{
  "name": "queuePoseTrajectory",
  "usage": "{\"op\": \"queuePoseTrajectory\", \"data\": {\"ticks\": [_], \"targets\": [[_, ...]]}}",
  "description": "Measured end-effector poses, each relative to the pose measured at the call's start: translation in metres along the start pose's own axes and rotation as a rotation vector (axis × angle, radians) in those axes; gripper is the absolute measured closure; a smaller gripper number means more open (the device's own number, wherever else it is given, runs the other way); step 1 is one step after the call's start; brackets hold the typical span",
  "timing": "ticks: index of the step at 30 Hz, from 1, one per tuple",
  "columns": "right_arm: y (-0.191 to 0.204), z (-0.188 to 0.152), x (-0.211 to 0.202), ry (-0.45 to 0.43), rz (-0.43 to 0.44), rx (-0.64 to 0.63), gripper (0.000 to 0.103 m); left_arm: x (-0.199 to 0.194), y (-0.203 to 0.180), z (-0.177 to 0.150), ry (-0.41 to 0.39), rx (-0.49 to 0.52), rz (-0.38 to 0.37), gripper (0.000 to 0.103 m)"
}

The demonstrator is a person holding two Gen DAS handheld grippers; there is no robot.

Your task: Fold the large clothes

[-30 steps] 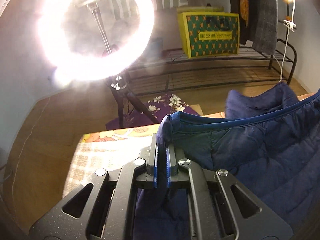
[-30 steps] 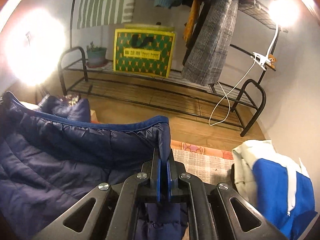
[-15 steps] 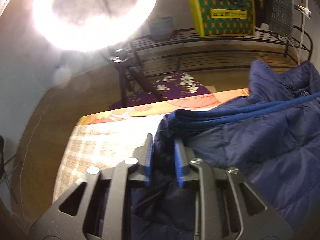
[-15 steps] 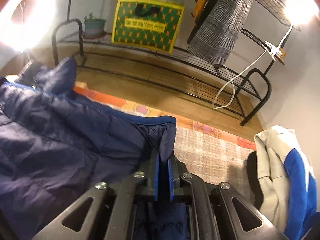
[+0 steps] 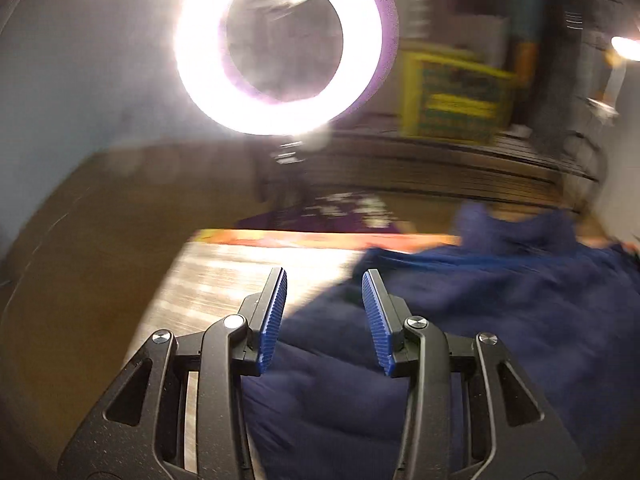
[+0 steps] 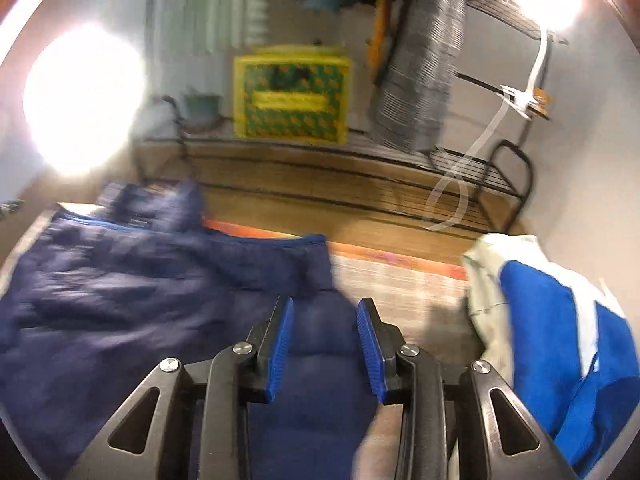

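Letting go of the navy quilted jacket [image 6: 120,300], both grippers have just been opening, so this fold looks laid down on the table [image 5: 248,268] (blur hides the creases). Left gripper [image 5: 324,312] and right gripper [image 6: 324,336] stand part open, pads clear, jacket beneath them near the far edge.
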State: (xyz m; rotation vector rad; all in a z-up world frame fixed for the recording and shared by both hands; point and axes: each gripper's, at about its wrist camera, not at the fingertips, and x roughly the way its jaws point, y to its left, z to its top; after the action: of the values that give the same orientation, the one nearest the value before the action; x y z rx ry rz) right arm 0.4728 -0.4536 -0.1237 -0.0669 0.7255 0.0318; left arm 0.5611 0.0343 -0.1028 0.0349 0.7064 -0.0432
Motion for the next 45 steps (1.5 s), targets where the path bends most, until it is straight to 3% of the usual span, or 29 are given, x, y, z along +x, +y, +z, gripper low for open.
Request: {"op": "queuePoseTrajectory", "data": {"ticks": [4, 7, 12, 15, 17, 20, 23, 26, 30, 33, 35, 38, 45], "targets": [[0.037, -0.002, -0.021, -0.038, 0.113, -0.032, 0.069, -0.031, -0.082, -0.022, 0.020, 0.172, -0.164, 0.061], [0.064, -0.001, -0.019, -0.040, 0.192, -0.040, 0.069, -0.035, -0.129, -0.031, 0.040, 0.224, -0.234, 0.061], [0.092, -0.007, 0.014, 0.017, 0.175, -0.070, 0.070, -0.009, -0.193, -0.047, 0.079, 0.378, -0.199, 0.061], [0.081, -0.015, 0.038, 0.078, 0.141, -0.031, 0.069, 0.026, -0.208, -0.056, 0.100, 0.447, -0.081, 0.061], [0.070, -0.024, 0.052, 0.119, 0.101, -0.004, 0.069, 0.042, -0.199, -0.057, 0.138, 0.396, -0.093, 0.061], [0.048, -0.037, 0.065, 0.160, 0.112, 0.074, 0.069, 0.055, -0.180, -0.053, 0.137, 0.328, -0.083, 0.061], [0.042, -0.044, 0.063, 0.159, 0.082, 0.064, 0.069, 0.061, -0.157, -0.046, 0.127, 0.302, 0.025, 0.061], [0.042, -0.046, 0.057, 0.159, 0.037, 0.044, 0.067, 0.049, -0.123, -0.041, 0.126, 0.230, 0.062, 0.061], [0.033, -0.051, 0.025, 0.117, 0.018, 0.081, 0.067, 0.005, -0.087, -0.039, 0.089, 0.142, 0.039, 0.061], [0.026, -0.056, -0.004, 0.081, 0.053, 0.150, 0.067, -0.030, -0.076, -0.045, 0.077, 0.059, -0.036, 0.061], [0.026, -0.061, -0.021, 0.066, 0.077, 0.185, 0.066, -0.050, -0.082, -0.054, 0.084, 0.020, -0.104, 0.061], [0.031, -0.074, -0.053, 0.054, 0.100, 0.232, 0.066, -0.077, -0.113, -0.067, 0.080, 0.051, -0.167, 0.061], [0.042, -0.111, -0.119, 0.089, 0.125, 0.375, 0.061, -0.106, -0.194, -0.100, 0.055, 0.171, -0.203, 0.061]]}}
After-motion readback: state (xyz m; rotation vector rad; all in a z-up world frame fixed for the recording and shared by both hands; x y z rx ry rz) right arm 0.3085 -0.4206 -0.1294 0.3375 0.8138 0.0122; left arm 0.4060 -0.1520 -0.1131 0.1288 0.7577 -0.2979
